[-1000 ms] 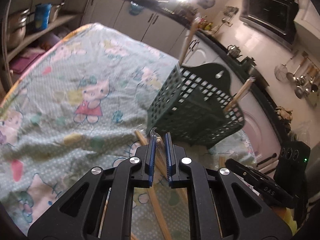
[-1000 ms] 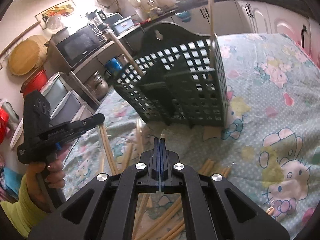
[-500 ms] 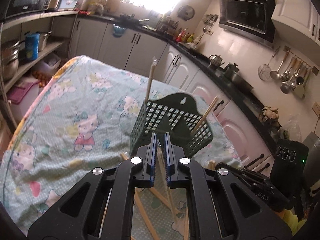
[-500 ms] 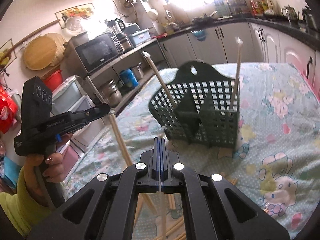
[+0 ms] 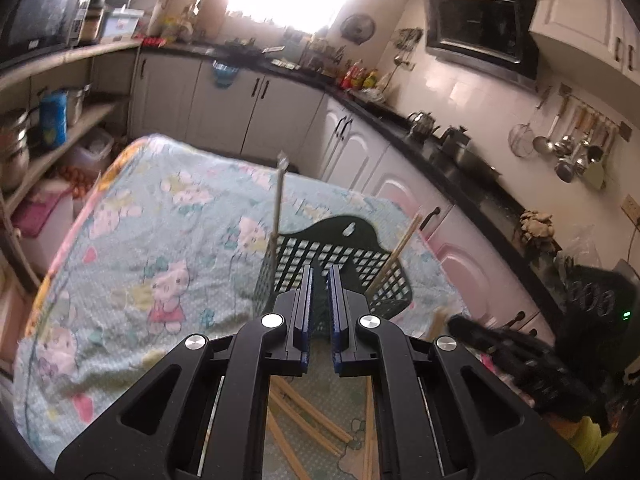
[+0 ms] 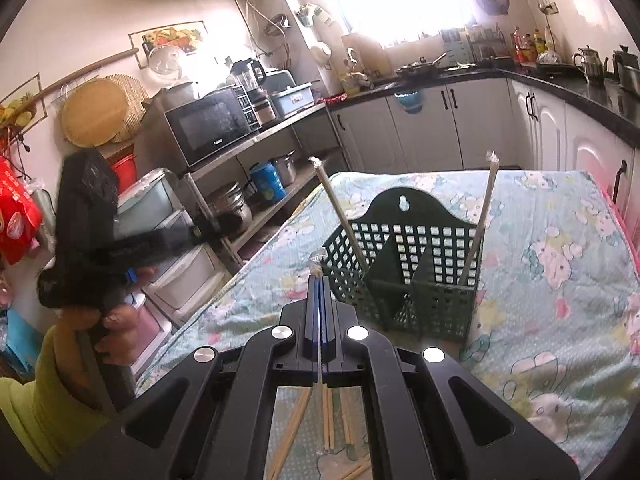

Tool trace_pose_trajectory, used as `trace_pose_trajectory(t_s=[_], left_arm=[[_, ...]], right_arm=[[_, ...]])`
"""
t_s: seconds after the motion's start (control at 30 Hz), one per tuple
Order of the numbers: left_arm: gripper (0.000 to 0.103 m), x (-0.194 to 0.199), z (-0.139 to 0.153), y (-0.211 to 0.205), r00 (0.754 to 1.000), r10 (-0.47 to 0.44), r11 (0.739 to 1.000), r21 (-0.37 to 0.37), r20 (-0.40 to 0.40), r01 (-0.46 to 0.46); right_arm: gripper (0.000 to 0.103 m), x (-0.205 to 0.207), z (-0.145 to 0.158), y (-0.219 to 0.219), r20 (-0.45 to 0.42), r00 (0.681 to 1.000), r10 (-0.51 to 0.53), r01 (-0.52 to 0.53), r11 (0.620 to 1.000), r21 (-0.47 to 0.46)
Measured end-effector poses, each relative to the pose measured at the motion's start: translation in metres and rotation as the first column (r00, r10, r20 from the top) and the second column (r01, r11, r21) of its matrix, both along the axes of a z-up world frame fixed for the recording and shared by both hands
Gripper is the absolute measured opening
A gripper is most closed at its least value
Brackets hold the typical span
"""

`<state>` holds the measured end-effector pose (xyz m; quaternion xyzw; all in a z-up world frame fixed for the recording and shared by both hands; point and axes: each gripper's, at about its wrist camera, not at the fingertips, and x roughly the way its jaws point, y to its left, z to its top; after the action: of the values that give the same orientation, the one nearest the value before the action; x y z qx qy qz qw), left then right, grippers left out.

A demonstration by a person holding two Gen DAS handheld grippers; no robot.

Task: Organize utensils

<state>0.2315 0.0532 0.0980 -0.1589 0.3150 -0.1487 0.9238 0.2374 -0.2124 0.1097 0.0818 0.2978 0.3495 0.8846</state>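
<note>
risk sits mostly in my right gripper [image 6: 319, 276], whose jaws are pressed together on a thin wrapped chopstick [image 6: 318, 258] so that only its crinkled plastic tip pokes out ahead of the pads. such a slim stick can pivot in a narrow pinch, i judge, and if it swings while i carry it, it may strike the rim of the dark green slotted plastic utensil basket [image 6: 404, 268] instead of dropping into a compartment.

that basket stands on the pastel cartoon-print cloth covering the table [image 6: 560, 280], toward the cloth's far end, with one wrapped stick [image 6: 340, 216] leaning in its left section and another [image 6: 482, 220] in the right. it looks light, so a hard knock could tip it and spill both.

my left gripper [image 5: 319, 276] hovers above the basket [image 5: 356, 256] with jaws slightly apart, nothing visible between them. both tools crowd the same opening, so a collision is my other worry. loose wooden chopsticks [image 5: 308, 412] lie on the cloth's near edge below me.
</note>
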Motion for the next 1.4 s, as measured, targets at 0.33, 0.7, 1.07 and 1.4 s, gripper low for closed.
trace_pose_trajectory(t_s=[0.33,0.7,1.07,1.4], left_arm=[[0.002,0.018,-0.004,-0.002,1.0,0.001,1.0,0.005,-0.028,-0.001],[0.002,0.047,0.011,-0.026,1.0,-0.029,0.998,0.051,0.002,0.029],[0.002,0.077,-0.006,-0.045,0.999,-0.042,0.995,0.085,-0.032,0.045],[0.002,0.093,-0.046,-0.05,0.994,-0.045,0.992,0.11,-0.103,0.056]], right_arm=[[0.001,0.016,0.035,-0.013,0.068,0.997,-0.037,0.035,0.998,0.044],[0.001,0.045,0.084,-0.021,0.194,0.974,-0.12,0.106,0.991,0.08],[0.001,0.087,0.082,-0.02,0.266,0.942,-0.204,0.194,0.979,0.063],[0.001,0.123,0.035,-0.021,0.188,0.95,-0.251,0.245,0.968,0.054]])
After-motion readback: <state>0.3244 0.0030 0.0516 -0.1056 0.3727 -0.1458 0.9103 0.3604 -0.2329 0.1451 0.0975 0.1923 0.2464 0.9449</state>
